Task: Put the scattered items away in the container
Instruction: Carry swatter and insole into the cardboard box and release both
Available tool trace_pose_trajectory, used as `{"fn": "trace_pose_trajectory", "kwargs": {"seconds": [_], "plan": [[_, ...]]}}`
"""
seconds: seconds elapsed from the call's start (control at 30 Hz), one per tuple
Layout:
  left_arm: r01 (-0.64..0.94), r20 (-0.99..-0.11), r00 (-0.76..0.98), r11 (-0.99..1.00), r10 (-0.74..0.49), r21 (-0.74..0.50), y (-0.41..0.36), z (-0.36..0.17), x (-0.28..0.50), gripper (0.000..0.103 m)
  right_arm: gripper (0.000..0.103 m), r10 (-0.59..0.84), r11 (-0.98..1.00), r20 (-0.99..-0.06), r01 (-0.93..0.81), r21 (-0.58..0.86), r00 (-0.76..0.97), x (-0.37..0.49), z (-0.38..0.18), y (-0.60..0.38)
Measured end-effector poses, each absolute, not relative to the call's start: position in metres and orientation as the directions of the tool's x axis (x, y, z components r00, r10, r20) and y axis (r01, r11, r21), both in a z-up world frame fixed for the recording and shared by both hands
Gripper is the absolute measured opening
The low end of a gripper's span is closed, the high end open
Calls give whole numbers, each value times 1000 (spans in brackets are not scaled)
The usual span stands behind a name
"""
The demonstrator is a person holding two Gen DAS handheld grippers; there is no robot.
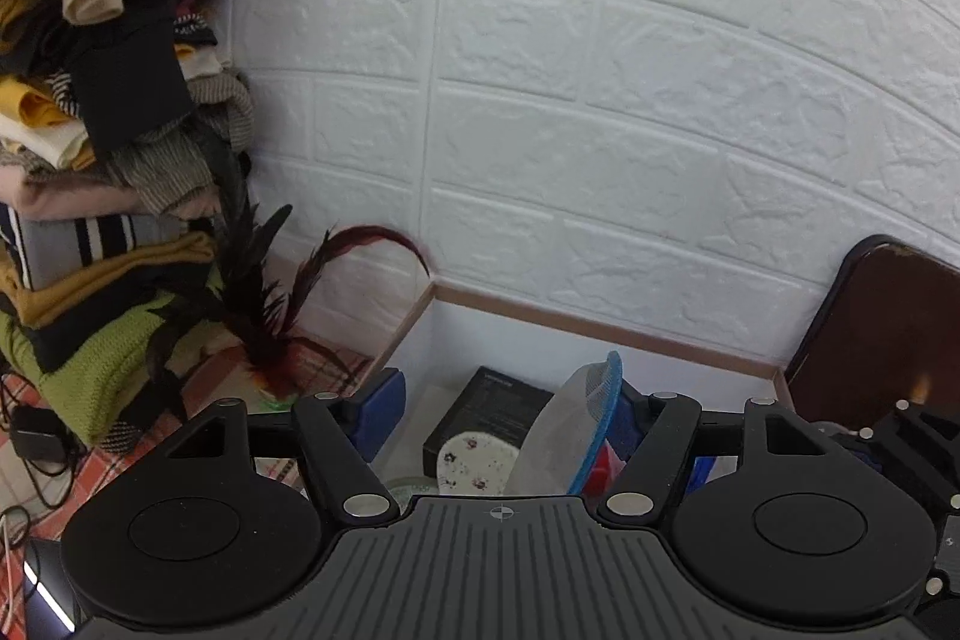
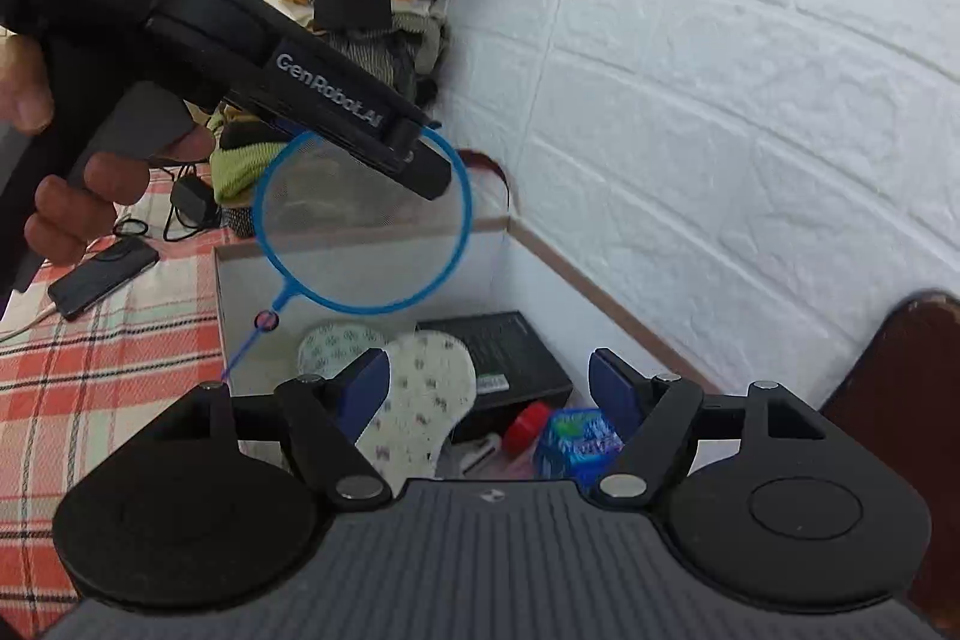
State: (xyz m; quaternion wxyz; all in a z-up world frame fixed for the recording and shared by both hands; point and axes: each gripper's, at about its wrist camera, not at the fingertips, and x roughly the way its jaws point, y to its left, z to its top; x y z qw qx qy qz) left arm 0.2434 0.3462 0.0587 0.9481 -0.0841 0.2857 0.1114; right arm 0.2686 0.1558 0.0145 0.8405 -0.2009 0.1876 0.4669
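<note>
On my left gripper (image 2: 429, 172), seen from the right wrist view: "DAS" in large letters on the upper housing, small lines beneath reading "Data Acquisition System"; "GenRobot.AI" along the side of the body; print on the black box (image 2: 498, 361) and the blue packet (image 2: 579, 439) too small to read.

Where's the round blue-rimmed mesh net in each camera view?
Left wrist: the round blue-rimmed mesh net sits lower centre-right, edge-on, over the white box.
Right wrist: it is centre-left, face-on, at the left tongs.
Shared landmark: black rectangular case inside the box.
</note>
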Motion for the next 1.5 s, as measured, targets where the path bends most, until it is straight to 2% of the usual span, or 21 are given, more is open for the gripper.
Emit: {"fn": "trace_pose_trajectory", "kwargs": {"seconds": [0.07, 0.17, 0.2, 0.23, 0.33, 0.37, 0.4, 0.47, 0.5, 0.53, 0.73, 0.9, 1.1, 1.17, 1.2, 1.3, 1.5], "plan": [[-255, -580, 800, 962, 154, -96, 348, 53, 247, 68, 77, 717, 479, -505, -866, -145, 481, 266, 12, 151], [-241, -621, 774, 964, 121, -112, 348, 45, 255, 25, 78, 737, 459, -511, -882, -104, 443, 260, 10, 151], [-233, -631, 768, 965, 109, -117, 348, 42, 258, 6, 78, 744, 450, -513, -889, -88, 428, 257, 10, 152], [-225, -638, 763, 967, 97, -122, 347, 41, 260, 1, 78, 753, 440, -514, -895, -71, 411, 254, 11, 152], [-218, -646, 756, 971, 105, -98, 342, 41, 258, 2, 78, 769, 406, -519, -912, -52, 372, 244, 11, 152], [-219, -644, 756, 972, 114, -85, 341, 42, 255, 8, 78, 767, 403, -522, -913, -60, 373, 242, 10, 151], [-216, -634, 764, 973, 118, -79, 340, 45, 248, 27, 78, 764, 401, -525, -914, -66, 374, 240, 9, 151], [-204, -609, 784, 977, 121, -69, 340, 53, 232, 41, 78, 762, 401, -531, -914, -60, 370, 240, 8, 148], [-196, -595, 795, 978, 117, -69, 340, 57, 223, 57, 78, 763, 403, -532, -914, -54, 368, 240, 7, 147], [-200, -580, 805, 977, 124, -69, 340, 61, 212, 62, 78, 764, 406, -531, -913, -46, 367, 240, 6, 146], [-164, -543, 835, 983, 94, -83, 342, 70, 149, 62, 78, 776, 394, -528, -919, -24, 346, 231, 5, 145], [-144, -613, 783, 990, 108, -9, 330, 20, 123, 62, 78, 774, 387, -532, -922, -31, 343, 221, 5, 148], [-126, -713, 698, 991, 63, -36, 320, -48, 132, 59, 78, 757, 389, -548, -920, -58, 355, 211, 6, 146], [-130, -736, 676, 989, 31, -77, 324, -60, 138, 28, 78, 749, 390, -553, -918, -75, 364, 209, 8, 143], [-126, -747, 665, 987, 7, -103, 326, -65, 142, 0, 78, 746, 394, -554, -916, -81, 370, 209, 8, 141], [-137, -743, 669, 980, -18, -147, 331, -61, 141, 0, 78, 736, 411, -556, -907, -87, 387, 214, 10, 135], [-74, -646, 757, 970, -97, -232, 331, -4, 128, 0, 78, 731, 446, -549, -892, -66, 406, 226, 8, 127]]}}
